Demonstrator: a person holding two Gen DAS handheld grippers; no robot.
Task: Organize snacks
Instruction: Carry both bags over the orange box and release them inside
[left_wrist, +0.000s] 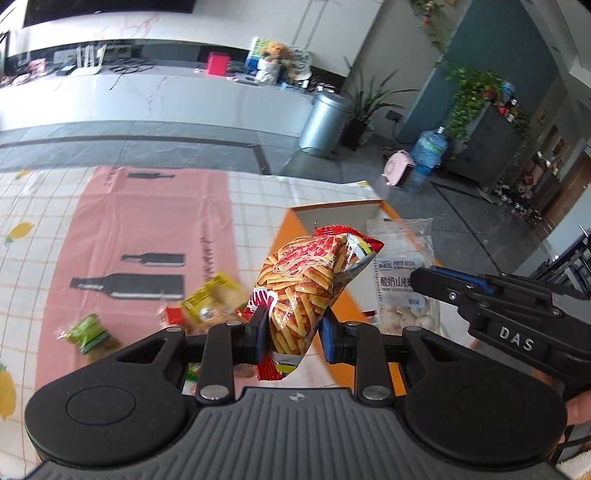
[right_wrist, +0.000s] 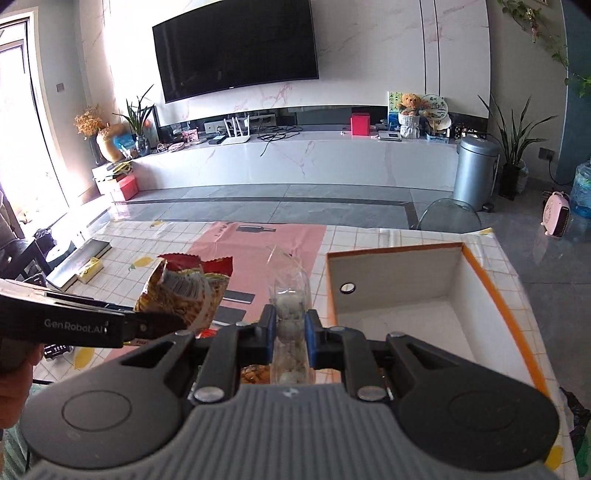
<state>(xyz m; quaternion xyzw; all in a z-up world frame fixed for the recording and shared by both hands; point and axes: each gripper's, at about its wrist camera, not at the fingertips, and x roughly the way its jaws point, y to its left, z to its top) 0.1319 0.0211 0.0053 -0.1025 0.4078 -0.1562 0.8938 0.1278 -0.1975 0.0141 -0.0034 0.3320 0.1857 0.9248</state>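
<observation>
your left hand-held gripper (left_wrist: 291, 328) is clamped on the red and yellow fries packet (left_wrist: 303, 291), held in the air just left of the orange-rimmed box (right_wrist: 461, 291) — your right hand-held gripper (right_wrist: 290, 334) pinches the clear bag of white round snacks (right_wrist: 291, 325) close beside that box's near-left corner. left of the box, a yellow packet (left_wrist: 212, 299) and a green packet (left_wrist: 90, 332) lie on the bench (left_wrist: 110, 229).

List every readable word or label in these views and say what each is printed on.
"DAS": on the right gripper body.
"GenRobot.AI": on the left gripper body.
"酸奶山": partly hidden, on the clear snack bag.
Print on the fries-pattern bag, the tablecloth and the loose green packet: too blurred.
</observation>
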